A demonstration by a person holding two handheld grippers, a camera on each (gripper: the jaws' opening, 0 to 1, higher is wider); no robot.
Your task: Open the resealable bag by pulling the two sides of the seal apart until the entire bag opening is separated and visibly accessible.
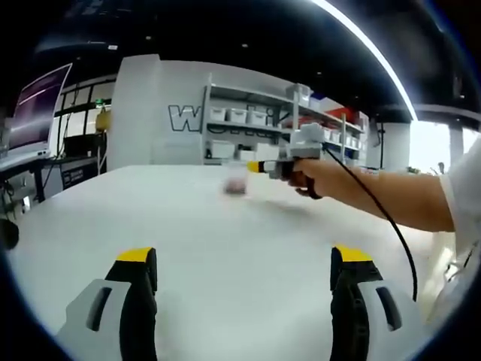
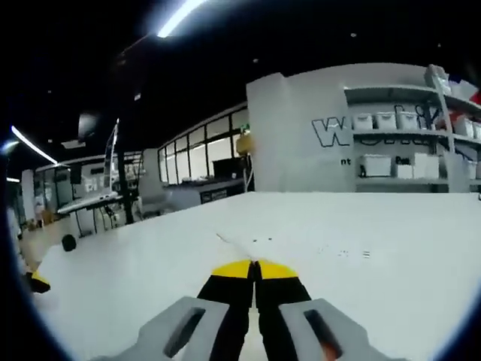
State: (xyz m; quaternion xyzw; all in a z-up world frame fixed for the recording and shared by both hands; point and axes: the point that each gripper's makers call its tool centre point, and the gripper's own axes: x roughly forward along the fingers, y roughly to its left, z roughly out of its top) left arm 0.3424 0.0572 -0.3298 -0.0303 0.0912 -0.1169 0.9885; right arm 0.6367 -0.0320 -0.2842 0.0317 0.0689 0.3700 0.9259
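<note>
Small pale translucent bag (image 1: 236, 181): motion-blurred in the left gripper view; seal, opening and contents cannot be told. Whether it touches the white desk (image 1: 225, 256) cannot be told. Right tongs (image 1: 259, 167): tips too small there to tell contact with the bag. In the right gripper view, the closed tips hide anything between them. Left tongs (image 1: 244, 259): bases cut off by the lower edge. White storage bins on the grey wall shelving (image 1: 248, 116): contents too small to tell.

Under me, a smooth matt white table (image 1: 225, 248); my jaws look like black plastic, yellow-tipped; that little bag (image 1: 236, 180) reads translucent plastic.
</note>
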